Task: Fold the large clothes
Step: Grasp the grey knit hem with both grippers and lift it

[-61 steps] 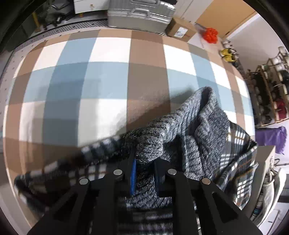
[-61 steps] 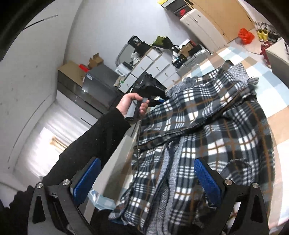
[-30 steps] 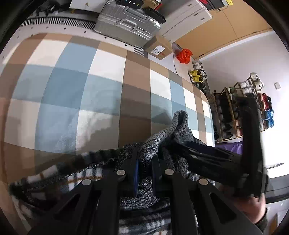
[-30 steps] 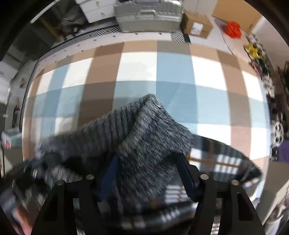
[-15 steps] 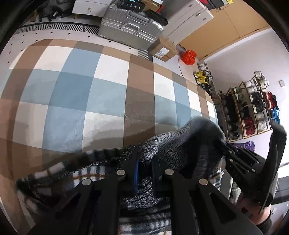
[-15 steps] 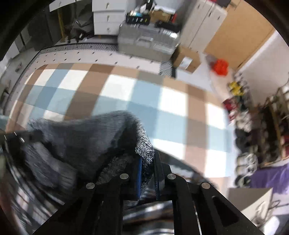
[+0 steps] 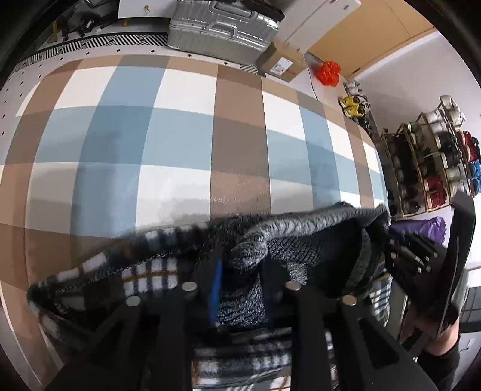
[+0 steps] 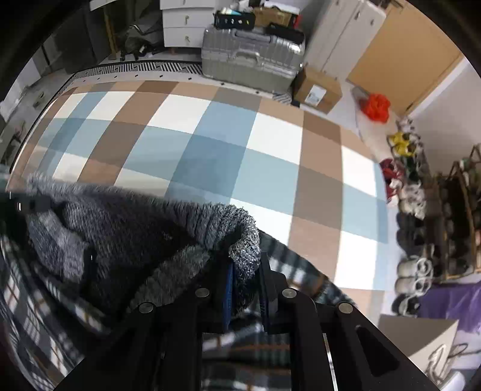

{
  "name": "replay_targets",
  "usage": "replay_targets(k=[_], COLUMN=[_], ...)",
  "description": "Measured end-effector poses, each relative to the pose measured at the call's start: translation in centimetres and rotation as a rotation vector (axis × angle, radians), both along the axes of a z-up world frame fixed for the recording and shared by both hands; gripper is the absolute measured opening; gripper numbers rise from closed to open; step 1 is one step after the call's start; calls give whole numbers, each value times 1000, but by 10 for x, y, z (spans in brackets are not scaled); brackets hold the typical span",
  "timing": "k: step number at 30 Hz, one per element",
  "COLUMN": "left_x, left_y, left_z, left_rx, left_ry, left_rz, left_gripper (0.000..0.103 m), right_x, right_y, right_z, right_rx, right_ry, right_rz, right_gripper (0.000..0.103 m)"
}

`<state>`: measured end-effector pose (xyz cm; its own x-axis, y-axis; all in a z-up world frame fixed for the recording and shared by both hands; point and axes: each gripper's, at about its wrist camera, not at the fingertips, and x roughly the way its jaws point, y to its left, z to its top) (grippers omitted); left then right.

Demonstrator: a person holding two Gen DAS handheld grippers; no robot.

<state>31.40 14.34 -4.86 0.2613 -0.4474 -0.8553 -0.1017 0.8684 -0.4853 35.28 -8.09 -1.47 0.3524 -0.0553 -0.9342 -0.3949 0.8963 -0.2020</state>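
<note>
Surface: checked blue, white and tan cloth (image 7: 186, 144) spreads flat and bare ahead of both grippers.
Garment: grey knit sweater (image 8: 126, 228) with plaid lining (image 7: 150, 273) lies bunched at the near edge of the cloth, its ribbed edge raised.
Left gripper (image 7: 242, 270): its jaws have just been opening; a fold of the knit sits between the pads, and whether they press on it cannot be told.
Right gripper (image 8: 245, 276): clamped on the ribbed knit edge, which bulges out above the blue pads.
Surroundings: silver suitcase (image 7: 222, 27) and cardboard box (image 8: 318, 87) stand beyond the cloth's far edge; red bag (image 8: 375, 106) and yellow shoes (image 7: 353, 105) lie on the floor to the right; shoe rack (image 7: 427, 162) stands against the wall.
In the way: raised knit hides the near cloth.
Left view only: right gripper's black body and the person's hand (image 7: 445, 330) at far right.
Right view only: white drawers (image 8: 183, 27) behind the suitcase.
</note>
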Motion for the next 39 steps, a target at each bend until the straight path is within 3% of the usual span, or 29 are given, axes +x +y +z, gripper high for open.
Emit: replay_targets(k=[2, 6, 7, 8, 10, 13, 17, 24, 27, 30, 34, 39], left_x=[3, 9, 10, 10, 12, 14, 14, 10, -11, -60, -118, -207], left_y=[-3, -13, -14, -14, -11, 3, 12, 25, 22, 17, 5, 3], left_z=[-5, -16, -15, -14, -10, -6, 20, 77, 115, 145, 151, 133], left_rx=[10, 54, 61, 65, 104, 66, 121, 159, 203, 196, 181, 135], left_ry=[21, 37, 24, 10, -8, 3, -61, -163, -275, -415, -531, -657], left_rz=[-10, -37, -38, -39, -32, 19, 67, 124, 121, 118, 72, 75], left_gripper=[45, 48, 48, 36, 6, 6, 5, 5, 5, 5, 5, 5], right_x=[7, 15, 15, 14, 10, -1, -23, -34, -47, -79, -147, -258], right_y=[2, 11, 13, 18, 23, 35, 56, 59, 46, 22, -9, -44], right_z=[-3, -7, -7, -5, -4, -2, 15, 73, 107, 141, 160, 145], right_rx=[-2, -94, -100, -95, -78, -164, -289, -282, -216, -95, 26, 66], right_ry=[15, -16, -32, -47, -40, -107, -273, -466, -544, -612, -687, -721], right_rz=[-26, -53, -43, -20, 28, 97, 212, 221, 201, 159, 114, 83], right_gripper=[15, 45, 44, 40, 13, 11, 10, 10, 10, 10, 10, 10])
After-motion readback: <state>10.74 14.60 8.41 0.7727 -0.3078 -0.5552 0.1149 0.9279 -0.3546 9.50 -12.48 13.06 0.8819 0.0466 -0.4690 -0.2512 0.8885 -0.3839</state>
